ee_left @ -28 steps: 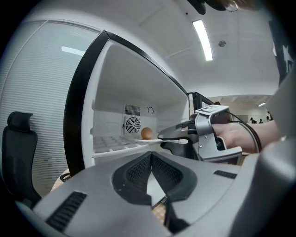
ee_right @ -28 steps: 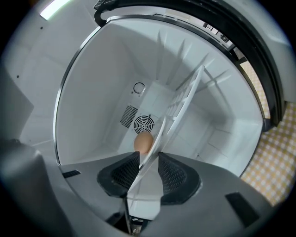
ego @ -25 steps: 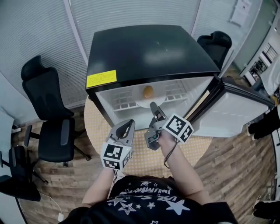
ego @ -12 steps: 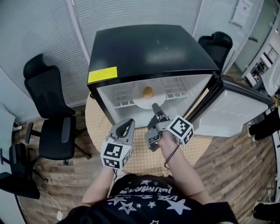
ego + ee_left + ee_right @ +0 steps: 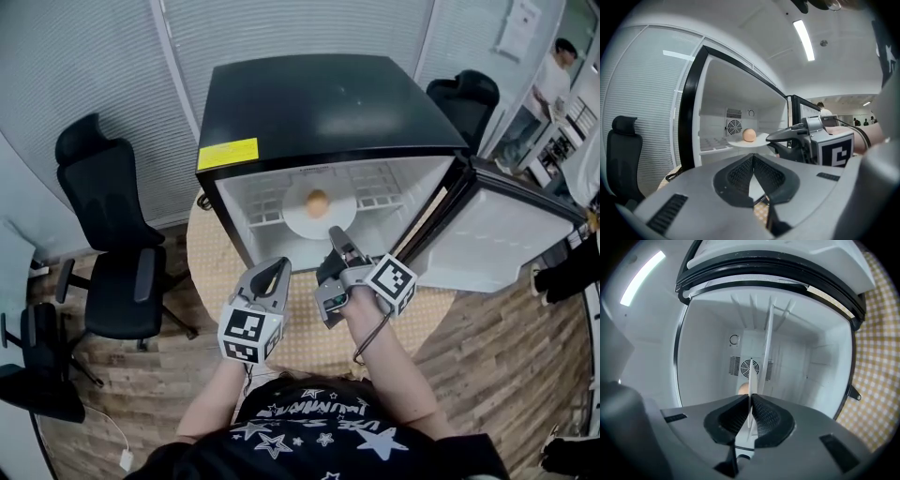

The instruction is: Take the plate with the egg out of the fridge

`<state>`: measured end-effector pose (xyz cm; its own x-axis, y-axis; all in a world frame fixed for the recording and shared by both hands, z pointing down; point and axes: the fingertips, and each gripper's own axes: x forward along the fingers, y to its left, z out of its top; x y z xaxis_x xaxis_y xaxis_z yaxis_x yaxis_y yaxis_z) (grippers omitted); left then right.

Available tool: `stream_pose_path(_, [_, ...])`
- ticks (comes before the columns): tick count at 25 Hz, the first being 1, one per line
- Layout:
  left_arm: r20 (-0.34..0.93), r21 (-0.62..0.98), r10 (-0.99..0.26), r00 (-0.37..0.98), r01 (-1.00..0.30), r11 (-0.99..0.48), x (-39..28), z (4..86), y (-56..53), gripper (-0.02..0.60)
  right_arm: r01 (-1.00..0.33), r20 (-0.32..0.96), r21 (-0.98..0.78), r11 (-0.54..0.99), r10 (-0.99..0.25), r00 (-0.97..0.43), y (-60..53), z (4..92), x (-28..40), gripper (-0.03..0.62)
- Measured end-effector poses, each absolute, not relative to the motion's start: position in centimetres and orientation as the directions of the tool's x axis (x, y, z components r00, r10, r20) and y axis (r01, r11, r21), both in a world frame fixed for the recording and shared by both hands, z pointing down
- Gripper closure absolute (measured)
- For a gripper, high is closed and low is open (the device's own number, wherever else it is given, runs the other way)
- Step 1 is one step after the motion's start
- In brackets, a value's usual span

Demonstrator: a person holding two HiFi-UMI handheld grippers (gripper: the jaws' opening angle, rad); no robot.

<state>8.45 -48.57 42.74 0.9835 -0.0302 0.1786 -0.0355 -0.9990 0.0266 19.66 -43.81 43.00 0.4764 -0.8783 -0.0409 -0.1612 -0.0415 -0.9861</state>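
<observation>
The right gripper (image 5: 751, 398) has just been closing and is now pinching the near rim of the plate (image 5: 751, 373), which is sitting on a shelf inside the fridge (image 5: 328, 103) with the egg (image 5: 318, 201) lying loose near its middle. Such a thin bite at one edge is risking the plate sagging or slipping on its way out of the fridge, sending the egg rolling off. The left gripper (image 5: 753, 155), closed and empty, is hanging in front of the fridge, supporting nothing.

Bright ceiling strip light (image 5: 804, 39); fisheye edges bend, dark corners, seemingly soft.
</observation>
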Motion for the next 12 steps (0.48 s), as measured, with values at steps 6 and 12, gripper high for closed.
stream_pose_path(6, [0.190, 0.022, -0.024, 0.982, -0.028, -0.999, 7.3, 43.1, -48.9, 0.574, -0.114, -0.062, -0.993, 0.007, -0.869, 0.491, -43.6, 43.3, 18.7, 0.554])
stream_pose_path(12, [0.195, 0.009, -0.001, 0.981, -0.003, -1.000, 6.3, 43.3, -49.0, 0.574, -0.102, -0.067, -0.995, 0.016, -0.849, 0.524, -42.5, 43.5, 17.5, 0.554])
